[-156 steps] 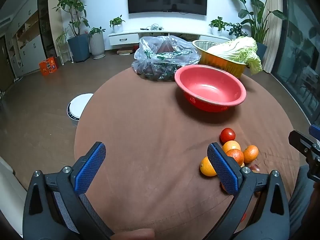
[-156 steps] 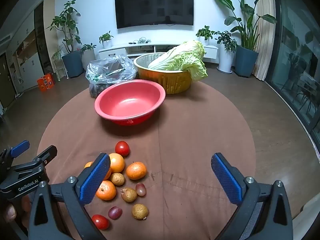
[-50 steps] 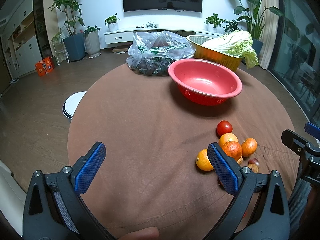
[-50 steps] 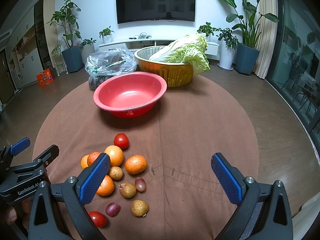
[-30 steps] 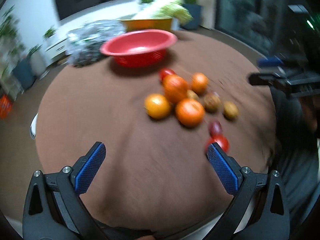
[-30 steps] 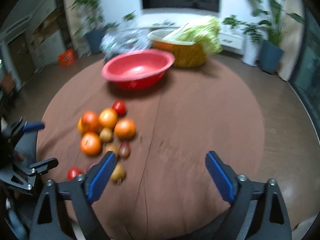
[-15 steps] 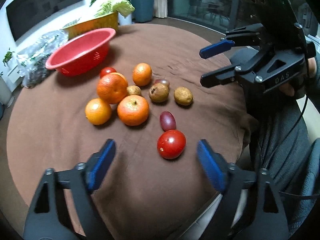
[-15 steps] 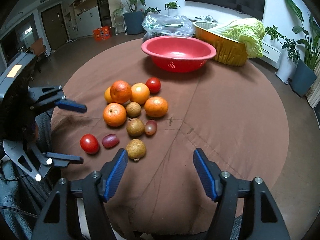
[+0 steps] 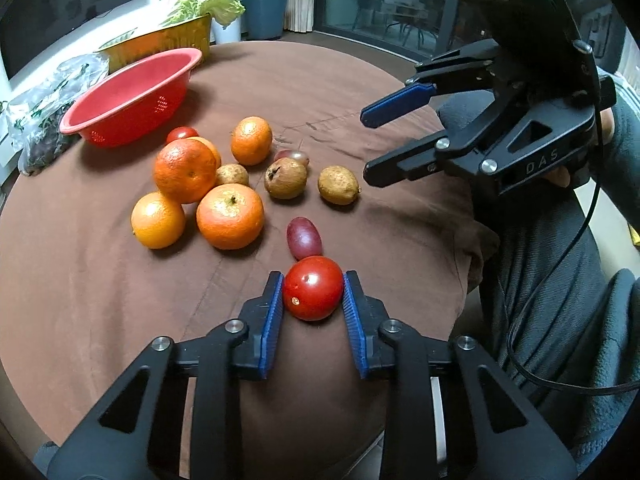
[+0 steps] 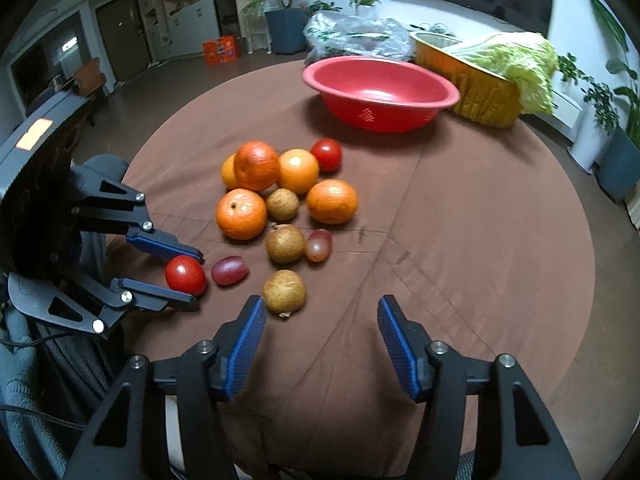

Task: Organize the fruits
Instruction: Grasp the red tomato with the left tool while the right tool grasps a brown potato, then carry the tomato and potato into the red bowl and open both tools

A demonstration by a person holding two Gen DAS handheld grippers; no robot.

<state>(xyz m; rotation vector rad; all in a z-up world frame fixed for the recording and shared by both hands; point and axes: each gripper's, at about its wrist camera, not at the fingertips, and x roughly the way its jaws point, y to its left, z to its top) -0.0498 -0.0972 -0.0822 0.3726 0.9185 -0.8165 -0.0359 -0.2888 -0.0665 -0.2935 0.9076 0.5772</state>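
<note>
Two blue pads [image 9: 273,320] of the left gripper [image 9: 313,294] press against the sides of a red tomato [image 9: 313,293], which sits squarely between them near their tips, resting on or just above the brown tablecloth [image 9: 100,300] at the near edge of the round table. Just beyond the tomato, touching or nearly touching its far side, lies a purple grape [image 9: 304,237]. The right gripper [image 10: 320,326] hovers with its jaws wide apart and nothing between them; a brown, rough-skinned fruit [image 10: 284,291] lies just ahead of its left finger, outside the gap. In the right wrist view the left gripper [image 10: 192,274] comes in from the left with the same tomato [image 10: 185,274] clamped at its tips. Farther out sits a tight cluster of oranges, the nearest orange [image 9: 230,216] beside two more, with further brown fruits [image 9: 285,178] and a second grape [image 10: 318,245] among them. A second tomato [image 10: 327,154] lies at the far side of the cluster. Beyond the fruit stands an empty red basin [image 10: 400,96], well apart from both grippers, and behind it a gold tray [image 10: 476,88] holding a napa cabbage [image 10: 516,60], with a plastic bag [image 10: 356,36] alongside.
</note>
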